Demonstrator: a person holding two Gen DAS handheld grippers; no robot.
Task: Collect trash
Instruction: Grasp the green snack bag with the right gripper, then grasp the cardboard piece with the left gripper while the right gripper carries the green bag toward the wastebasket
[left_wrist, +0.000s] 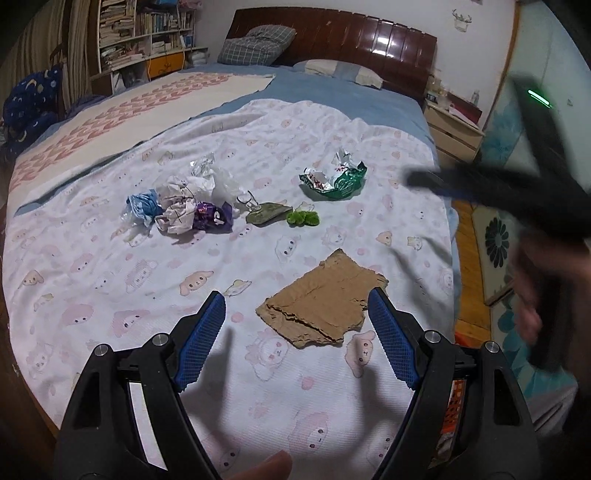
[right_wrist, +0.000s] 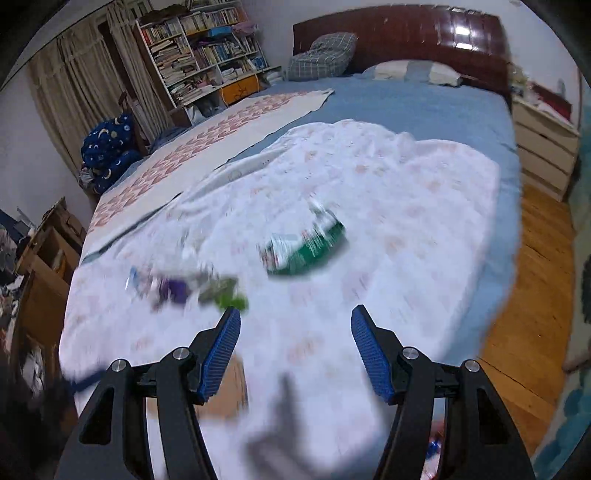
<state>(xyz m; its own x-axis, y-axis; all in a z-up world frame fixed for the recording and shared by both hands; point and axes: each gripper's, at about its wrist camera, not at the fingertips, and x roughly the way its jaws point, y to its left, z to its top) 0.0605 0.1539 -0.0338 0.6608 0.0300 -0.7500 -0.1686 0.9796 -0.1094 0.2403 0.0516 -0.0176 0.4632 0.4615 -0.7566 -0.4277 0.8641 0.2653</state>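
Hovering above the bed (left_wrist: 332, 99), the left gripper (left_wrist: 297, 332) kept its blue fingers (left_wrist: 205, 332) spread with nothing between them, the torn cardboard (left_wrist: 325, 299) lying on the cartoon-print blanket (left_wrist: 110, 288) just ahead. Farther off lay a green foil wrapper (left_wrist: 334, 181) and, well apart to its left, a heap of crumpled paper and plastic (left_wrist: 184, 203). The right gripper (right_wrist: 295, 347) also hung released and empty over the blanket; its view was blurred, the green wrapper (right_wrist: 306, 251) ahead of it.

Dim indoor light, headboard (left_wrist: 369, 37) glare, fisheye-curved dark corners, heavy motion blur across the right-wrist view.
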